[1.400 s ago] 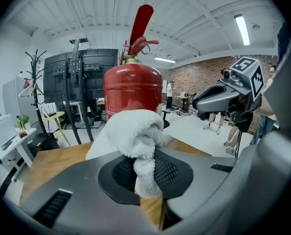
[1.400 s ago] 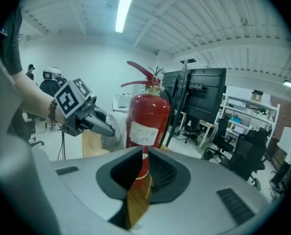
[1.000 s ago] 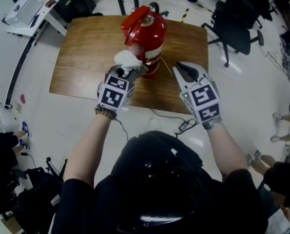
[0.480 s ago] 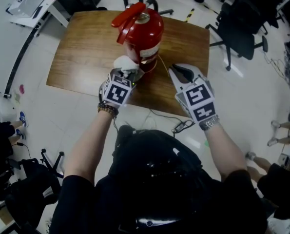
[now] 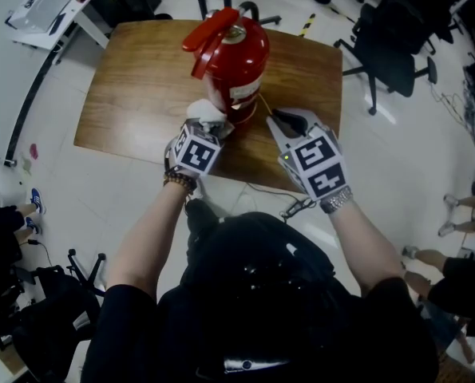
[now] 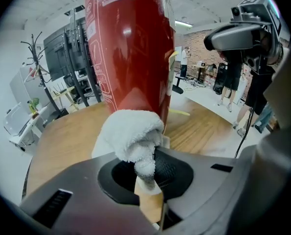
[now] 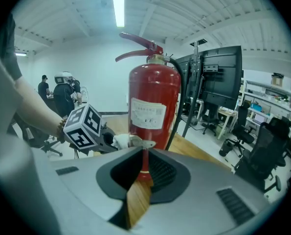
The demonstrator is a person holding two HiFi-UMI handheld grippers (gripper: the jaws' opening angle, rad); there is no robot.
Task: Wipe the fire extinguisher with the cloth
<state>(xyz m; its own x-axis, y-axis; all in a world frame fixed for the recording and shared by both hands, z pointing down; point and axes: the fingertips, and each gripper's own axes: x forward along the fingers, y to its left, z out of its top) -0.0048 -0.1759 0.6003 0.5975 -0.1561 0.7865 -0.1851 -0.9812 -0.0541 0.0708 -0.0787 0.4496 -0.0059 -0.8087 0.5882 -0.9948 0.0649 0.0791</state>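
A red fire extinguisher [image 5: 235, 58] stands upright on the wooden table [image 5: 133, 78]. My left gripper [image 5: 203, 134] is shut on a bunched white cloth [image 5: 207, 113], which presses against the lower near side of the cylinder. In the left gripper view the cloth [image 6: 131, 133] bulges out of the jaws of the left gripper [image 6: 147, 168], right in front of the red body [image 6: 130, 48]. My right gripper [image 5: 285, 120] hovers just right of the extinguisher's base, its jaws closed to a thin slit with nothing in them. The right gripper view shows the extinguisher [image 7: 154, 102] and the cloth [image 7: 122, 141].
A black office chair [image 5: 389, 38] stands to the right of the table. A white desk [image 5: 45, 10] is at the far left. A thin cable [image 5: 273, 191] trails over the floor near the table's front edge. Black monitors [image 7: 216, 77] are behind the extinguisher.
My left gripper has slid down the extinguisher's side with the cloth, from mid-body toward the base. My right gripper has sunk a little and come closer to the base.
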